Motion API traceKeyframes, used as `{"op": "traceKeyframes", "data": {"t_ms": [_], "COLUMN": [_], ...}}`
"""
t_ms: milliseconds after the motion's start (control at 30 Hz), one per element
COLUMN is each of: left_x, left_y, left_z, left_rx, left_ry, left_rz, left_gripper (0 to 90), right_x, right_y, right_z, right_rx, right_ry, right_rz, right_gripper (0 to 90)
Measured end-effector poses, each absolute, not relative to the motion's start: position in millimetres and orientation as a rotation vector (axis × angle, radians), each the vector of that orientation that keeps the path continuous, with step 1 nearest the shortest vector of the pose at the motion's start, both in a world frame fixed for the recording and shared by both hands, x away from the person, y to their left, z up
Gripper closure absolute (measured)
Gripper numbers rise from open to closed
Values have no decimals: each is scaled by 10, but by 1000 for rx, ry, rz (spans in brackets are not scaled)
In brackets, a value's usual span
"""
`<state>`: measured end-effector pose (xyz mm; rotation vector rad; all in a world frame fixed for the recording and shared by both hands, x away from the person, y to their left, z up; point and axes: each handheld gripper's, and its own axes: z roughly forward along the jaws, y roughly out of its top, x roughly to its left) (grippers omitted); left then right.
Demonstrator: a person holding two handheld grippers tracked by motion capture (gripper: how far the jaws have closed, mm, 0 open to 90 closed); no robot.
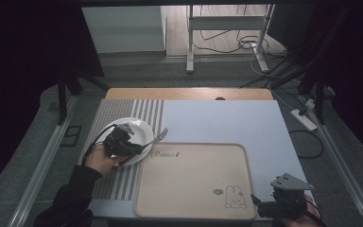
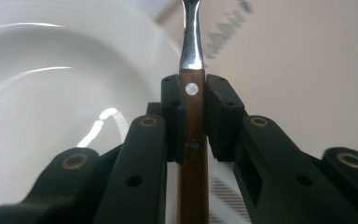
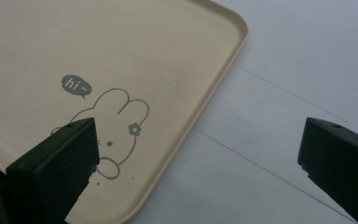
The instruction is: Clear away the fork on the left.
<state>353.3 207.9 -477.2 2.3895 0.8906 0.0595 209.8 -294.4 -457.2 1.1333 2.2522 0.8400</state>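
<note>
"Rabbit" tray (image 1: 194,189), "hi~" bubble (image 3: 76,86)

Legible markings: two, both printed on the beige tray (image 1: 194,189).

"Rabbit" is read in script at the tray's far-left corner (image 1: 165,154) in the high view, its last letters being soft. "hi~" is read inside a dark speech bubble (image 3: 76,86) just above the outlined rabbit drawing (image 3: 116,130) near the tray's near-right corner, as seen in the right gripper view. No other text, number or brand is resolved on any other surface.
</note>
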Motion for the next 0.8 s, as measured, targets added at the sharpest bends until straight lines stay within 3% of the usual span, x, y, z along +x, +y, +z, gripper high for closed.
{"op": "traceKeyframes", "data": {"t_ms": [800], "left_x": [2850], "left_y": [1331], "left_z": [-4923], "left_rx": [2419], "left_ry": [913], "left_rz": [30], "left_gripper": [780], "right_x": [2094], "right_y": [-2928], "right_z": [-4578], "right_rx": [1101], "right_ry": [2272], "right_rz": [829], "right_gripper": [0]}}
